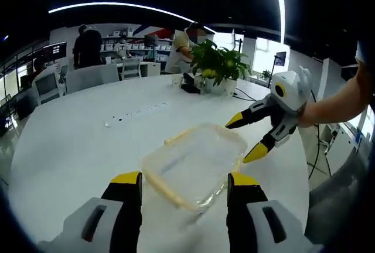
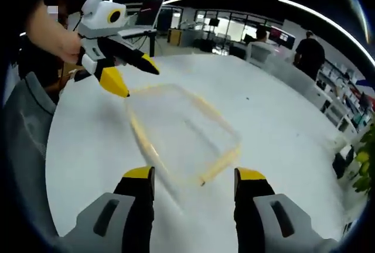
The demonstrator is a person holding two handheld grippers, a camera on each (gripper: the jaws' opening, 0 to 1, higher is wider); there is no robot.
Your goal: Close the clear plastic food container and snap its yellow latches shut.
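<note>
Container [image 1: 196,165] sits on white round table [image 1: 70,142], office room with desks behind it; left gripper [image 1: 184,197] and right gripper [image 2: 194,191] flank container, jaws spread, holding nothing.

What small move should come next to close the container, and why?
Probably lower the right tool onto the nearest yellow latch of the clear container. Both tools are open and off it, the left tool beside its far rim, and the latches do not look snapped down.
</note>
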